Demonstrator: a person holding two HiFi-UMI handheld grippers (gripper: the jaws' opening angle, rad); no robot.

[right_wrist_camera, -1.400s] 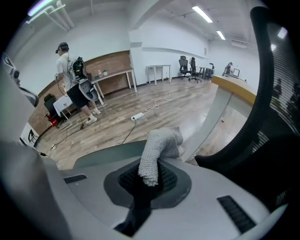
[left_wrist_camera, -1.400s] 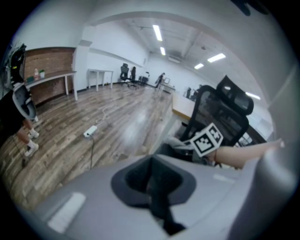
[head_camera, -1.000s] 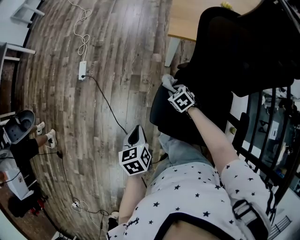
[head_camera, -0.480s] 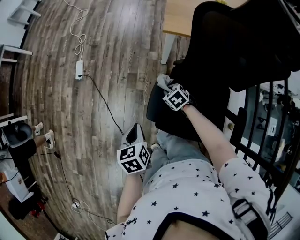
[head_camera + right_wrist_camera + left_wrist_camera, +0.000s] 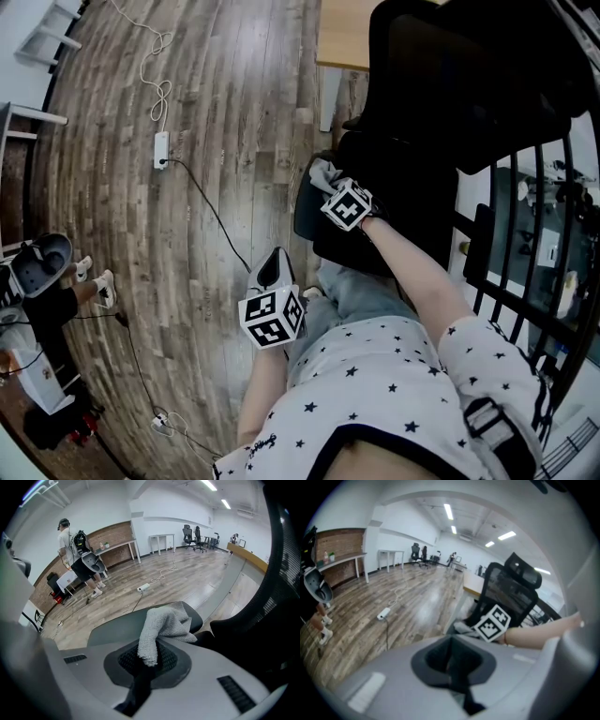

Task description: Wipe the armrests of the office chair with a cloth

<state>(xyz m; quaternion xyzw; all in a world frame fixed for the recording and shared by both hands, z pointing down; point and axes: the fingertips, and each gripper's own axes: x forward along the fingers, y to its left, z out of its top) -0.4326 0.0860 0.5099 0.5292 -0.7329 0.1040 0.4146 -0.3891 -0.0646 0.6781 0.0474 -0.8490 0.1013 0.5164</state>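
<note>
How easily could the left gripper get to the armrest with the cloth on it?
Probably yes: only bare floor between the left gripper and the armrest, though the right gripper, shut on the cloth, sits over it.

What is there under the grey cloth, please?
The black armrest of the chair is under the cloth, which the right gripper holds. The part of the pad beneath the cloth is covered.

A large open-plan office with a wood-plank floor (image 5: 216,141), one brick wall (image 5: 115,534) and long ceiling strip lights (image 5: 448,511). White desks (image 5: 391,556) and swivel chairs (image 5: 416,553) stand far back; a black mesh office chair (image 5: 511,590) is close by, and a power strip (image 5: 160,149) lies on the floor.
</note>
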